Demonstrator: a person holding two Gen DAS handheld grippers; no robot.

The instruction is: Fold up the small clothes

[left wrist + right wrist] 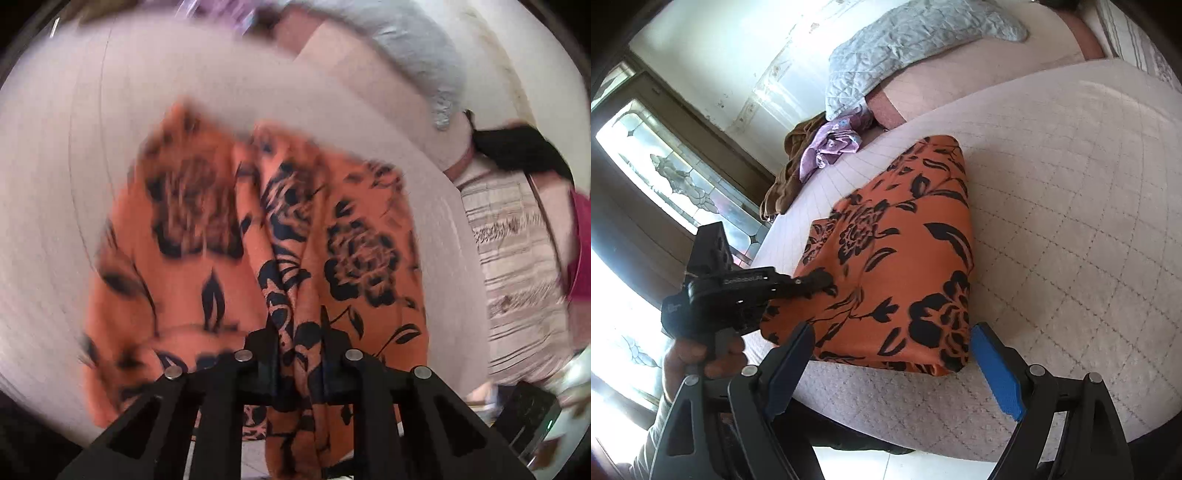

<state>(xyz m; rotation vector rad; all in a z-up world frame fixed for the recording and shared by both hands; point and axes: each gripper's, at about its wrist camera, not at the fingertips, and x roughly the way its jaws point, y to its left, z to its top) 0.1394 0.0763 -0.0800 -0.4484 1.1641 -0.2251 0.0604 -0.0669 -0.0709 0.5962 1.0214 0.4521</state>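
Observation:
An orange garment with black flowers (901,258) lies folded on the white quilted bed cover (1071,221). My left gripper (298,354) is shut on a bunched fold of the orange garment (295,258), which hangs down in front of its camera. The right wrist view shows the left gripper (816,282) pinching the garment's left edge. My right gripper (892,373) is open and empty, its blue pads (997,373) on either side of the garment's near edge, just in front of it.
A brown garment (786,173) and a purple one (831,144) lie at the bed's far edge. A grey quilted pillow (908,40) lies beyond. A window (676,173) is on the left. Striped bedding (517,258) and a black item (517,147) are to the right.

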